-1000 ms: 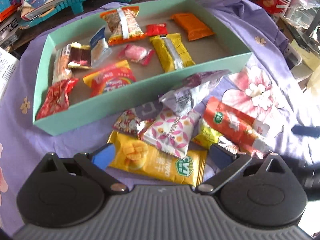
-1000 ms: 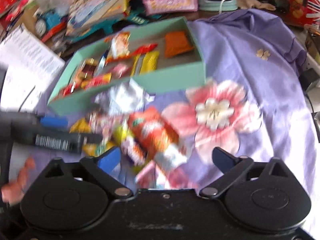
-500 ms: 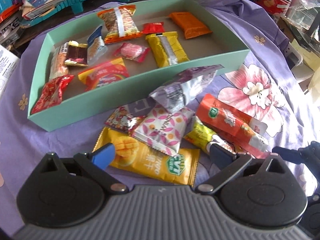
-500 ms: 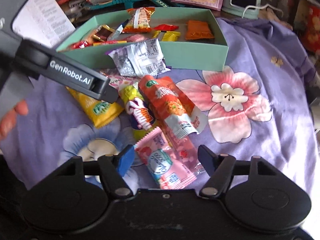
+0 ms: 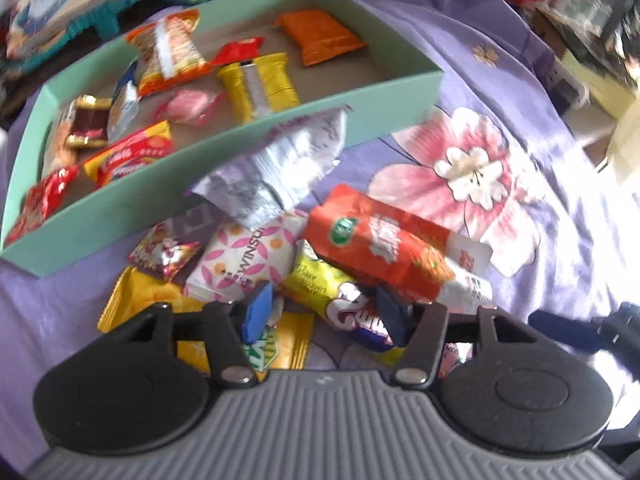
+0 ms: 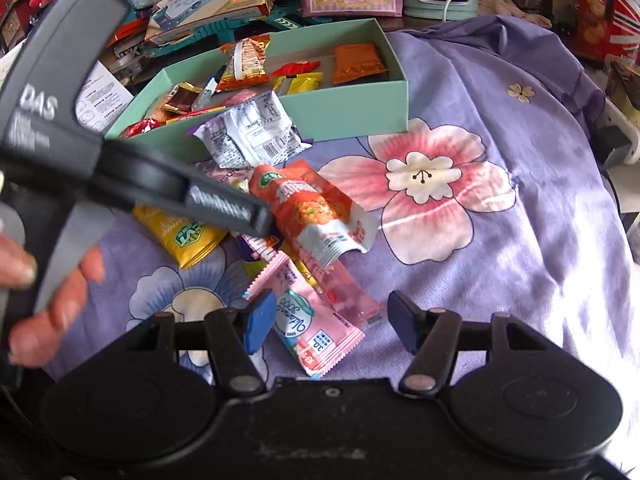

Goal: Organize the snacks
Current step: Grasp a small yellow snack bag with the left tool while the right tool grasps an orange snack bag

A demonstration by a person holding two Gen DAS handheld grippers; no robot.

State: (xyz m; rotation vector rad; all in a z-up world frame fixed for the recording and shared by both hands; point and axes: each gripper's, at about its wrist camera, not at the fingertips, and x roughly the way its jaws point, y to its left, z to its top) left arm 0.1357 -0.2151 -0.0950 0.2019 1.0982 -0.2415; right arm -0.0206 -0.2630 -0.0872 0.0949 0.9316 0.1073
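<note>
Pink sachet (image 6: 308, 326) lies diagonally between the right hand-held gripper's (image 6: 330, 322) closing jaws, long axis toward the green box (image 6: 352, 116)

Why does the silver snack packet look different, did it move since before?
No. The silver packet leans on the front wall of the mint-green box as before; only the camera came closer.

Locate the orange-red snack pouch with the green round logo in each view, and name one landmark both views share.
Left wrist view: orange-red pouch lies right of centre, just beyond the fingertips.
Right wrist view: orange-red pouch lies at centre, on the snack pile.
Shared landmark: the mint-green box behind the pile.
</note>
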